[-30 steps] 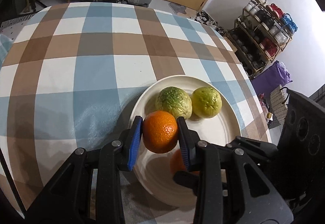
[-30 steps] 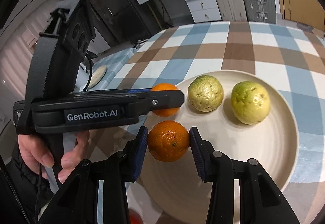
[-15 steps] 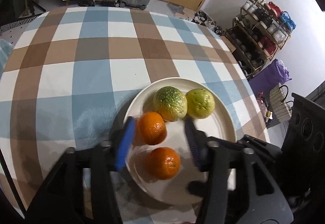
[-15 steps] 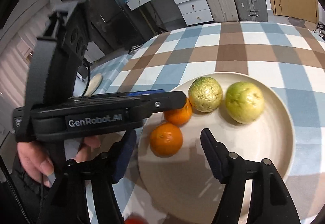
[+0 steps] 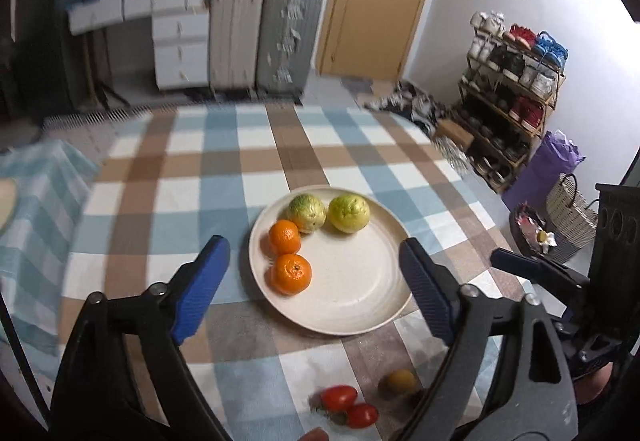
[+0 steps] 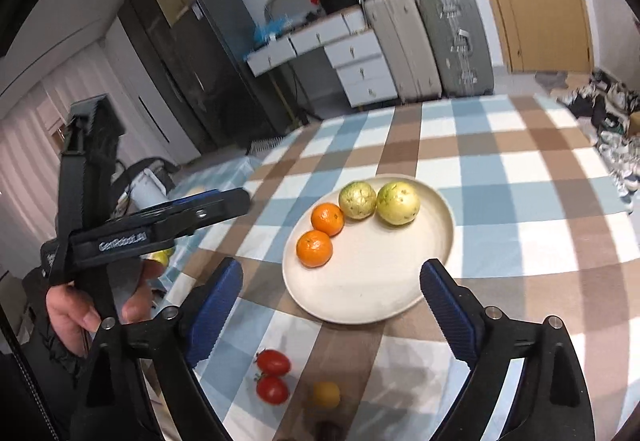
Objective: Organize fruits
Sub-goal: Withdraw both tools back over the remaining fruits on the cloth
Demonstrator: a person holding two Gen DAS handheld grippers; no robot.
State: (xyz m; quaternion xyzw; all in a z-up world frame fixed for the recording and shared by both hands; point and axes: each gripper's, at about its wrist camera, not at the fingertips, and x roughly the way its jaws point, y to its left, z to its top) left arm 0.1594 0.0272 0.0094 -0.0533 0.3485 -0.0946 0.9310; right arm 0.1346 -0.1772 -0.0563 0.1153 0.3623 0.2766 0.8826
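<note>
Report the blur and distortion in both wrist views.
Left wrist: motion blur smears the suitcases and the tomatoes; the oranges on the plate are fairly sharp; fisheye bends the table edge. Right wrist: the tomatoes and a small yellow fruit are soft, the background is streaked, and dark vignetting fills the corners.

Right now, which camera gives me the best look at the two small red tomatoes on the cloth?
The right wrist view: both tomatoes sit fully visible between its open fingers, near the plate. The left wrist view shows them blurred at its bottom edge.
</note>
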